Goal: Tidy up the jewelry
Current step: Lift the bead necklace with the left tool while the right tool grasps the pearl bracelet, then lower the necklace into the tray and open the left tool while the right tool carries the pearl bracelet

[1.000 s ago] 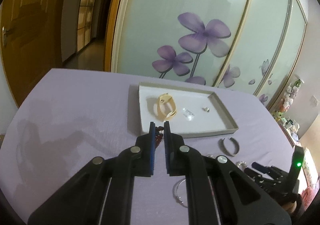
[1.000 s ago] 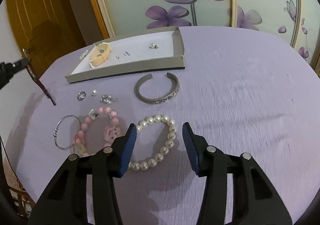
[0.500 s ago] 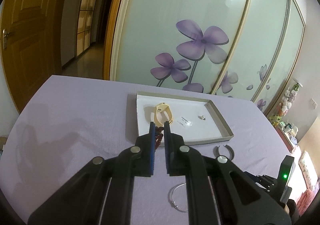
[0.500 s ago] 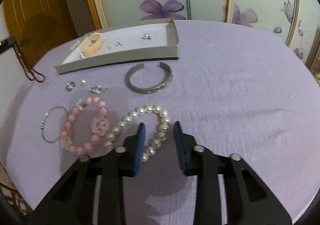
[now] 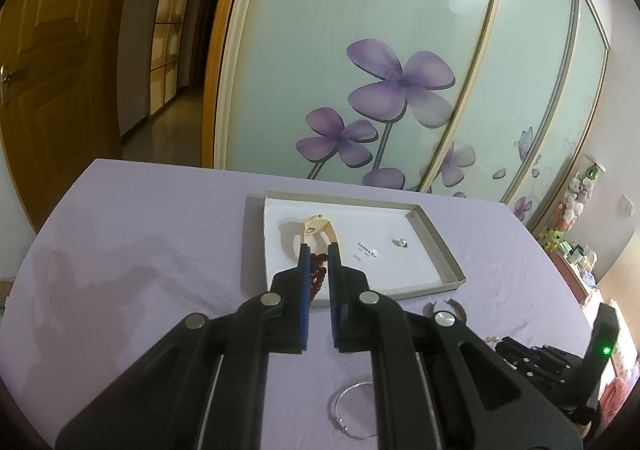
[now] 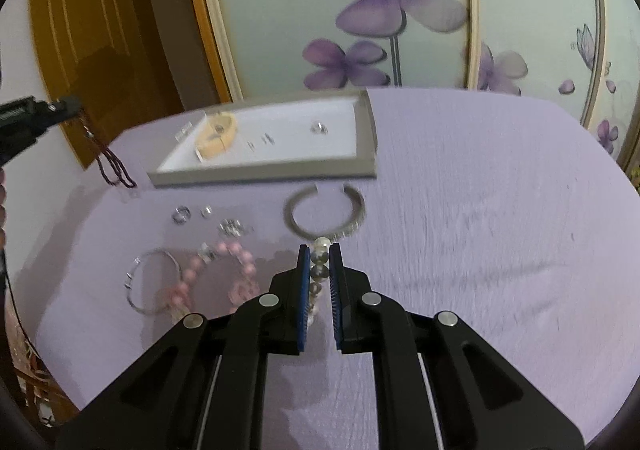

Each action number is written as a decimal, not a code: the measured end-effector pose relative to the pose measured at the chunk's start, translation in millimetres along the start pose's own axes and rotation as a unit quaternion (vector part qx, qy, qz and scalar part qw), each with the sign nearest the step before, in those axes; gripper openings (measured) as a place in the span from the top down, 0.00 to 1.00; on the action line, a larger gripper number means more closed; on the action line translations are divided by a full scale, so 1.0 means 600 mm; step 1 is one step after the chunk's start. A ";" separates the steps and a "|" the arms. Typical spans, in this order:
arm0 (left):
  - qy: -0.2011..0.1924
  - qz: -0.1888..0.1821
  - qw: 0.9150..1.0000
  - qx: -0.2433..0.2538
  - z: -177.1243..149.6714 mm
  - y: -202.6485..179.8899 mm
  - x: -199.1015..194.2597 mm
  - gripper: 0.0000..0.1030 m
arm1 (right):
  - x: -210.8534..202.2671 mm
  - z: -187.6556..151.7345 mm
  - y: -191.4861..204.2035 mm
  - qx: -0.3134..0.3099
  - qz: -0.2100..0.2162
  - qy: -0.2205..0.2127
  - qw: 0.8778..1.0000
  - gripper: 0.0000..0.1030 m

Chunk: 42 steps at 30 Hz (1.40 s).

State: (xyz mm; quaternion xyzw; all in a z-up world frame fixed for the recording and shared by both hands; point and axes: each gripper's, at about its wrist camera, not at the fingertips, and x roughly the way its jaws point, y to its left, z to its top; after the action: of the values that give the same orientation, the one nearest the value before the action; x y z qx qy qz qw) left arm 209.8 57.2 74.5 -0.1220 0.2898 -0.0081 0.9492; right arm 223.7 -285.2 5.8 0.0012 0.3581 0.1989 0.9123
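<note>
1. Our right tongs point(image 6: 319, 264) have closed since a second ago: they were spread wide above the pearl bracelet point(image 6: 320, 270) and now pinch it, beads stacked between the pads.
2. Our left tongs point(image 5: 319, 264) remain clamped on the dark red bead strand point(image 5: 318, 270) and have come forward, so the strand now hangs over the tray's near edge.
3. We judge both pieces are ready to go into the tray point(image 5: 436, 238).
4. The tray holds a cream bracelet point(image 5: 316, 228), a small ring point(image 5: 399, 242) and a printed label point(image 5: 367, 251).
5. On the table point(image 6: 480, 250), outside the tray, lie a silver cuff point(image 6: 324, 210), a pink bead bracelet point(image 6: 224, 274), a thin bangle point(image 6: 154, 282) and small rings point(image 6: 181, 215).
</note>
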 end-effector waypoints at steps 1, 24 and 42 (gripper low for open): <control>0.000 -0.001 1.000 0.000 0.004 -0.003 0.004 0.92 | -0.003 0.005 0.000 0.001 0.003 -0.004 1.000 0.90; 0.019 -0.002 1.000 0.020 0.077 -0.043 0.162 0.92 | 0.027 0.083 0.010 -0.011 0.027 -0.032 0.999 0.90; 0.035 0.007 0.999 0.015 0.070 -0.017 0.209 0.76 | 0.048 0.102 0.034 -0.027 0.042 -0.031 0.998 0.90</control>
State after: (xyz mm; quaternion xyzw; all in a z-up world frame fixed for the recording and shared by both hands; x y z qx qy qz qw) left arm 337.9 46.3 41.8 -0.1051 0.3235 -0.0097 0.9403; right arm 275.6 -247.1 35.3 -0.0021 0.3242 0.2468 0.9132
